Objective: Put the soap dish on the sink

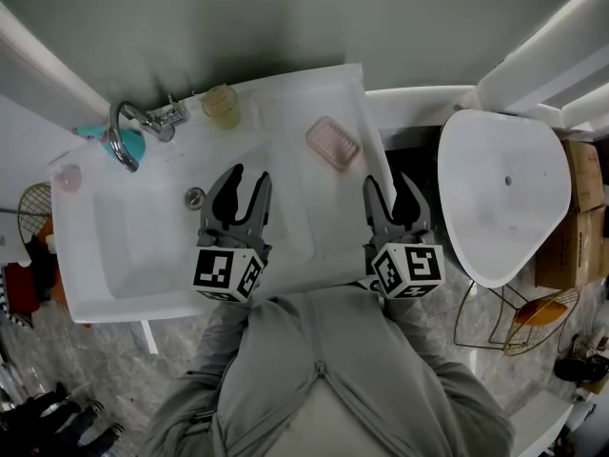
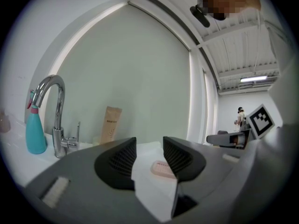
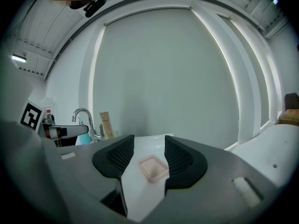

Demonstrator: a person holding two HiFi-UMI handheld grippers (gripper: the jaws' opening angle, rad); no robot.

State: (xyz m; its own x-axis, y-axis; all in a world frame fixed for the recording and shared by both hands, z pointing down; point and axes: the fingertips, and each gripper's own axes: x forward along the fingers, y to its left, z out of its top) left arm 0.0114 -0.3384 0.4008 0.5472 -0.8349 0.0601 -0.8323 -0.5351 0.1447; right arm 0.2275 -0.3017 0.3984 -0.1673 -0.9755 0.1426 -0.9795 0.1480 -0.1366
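Observation:
The pink ridged soap dish [image 1: 333,143] lies flat on the right ledge of the white sink [image 1: 285,89], near the back. My left gripper [image 1: 247,175] hovers open over the basin's right half, nothing between its fingers. My right gripper [image 1: 389,183] hangs open and empty just off the sink's right edge, short of the dish. In the left gripper view the dish [image 2: 163,169] peeks between the open jaws of that gripper [image 2: 149,146], well ahead. In the right gripper view the dish [image 3: 153,167] sits ahead between that gripper's [image 3: 149,143] spread jaws, untouched.
A chrome faucet [image 1: 128,131] and a teal bottle [image 1: 133,146] stand at the sink's back left, a tan tube [image 1: 221,106] at the back middle. A white toilet [image 1: 504,198] is at the right, with cardboard boxes [image 1: 580,217] and a wire basket [image 1: 514,317] beyond.

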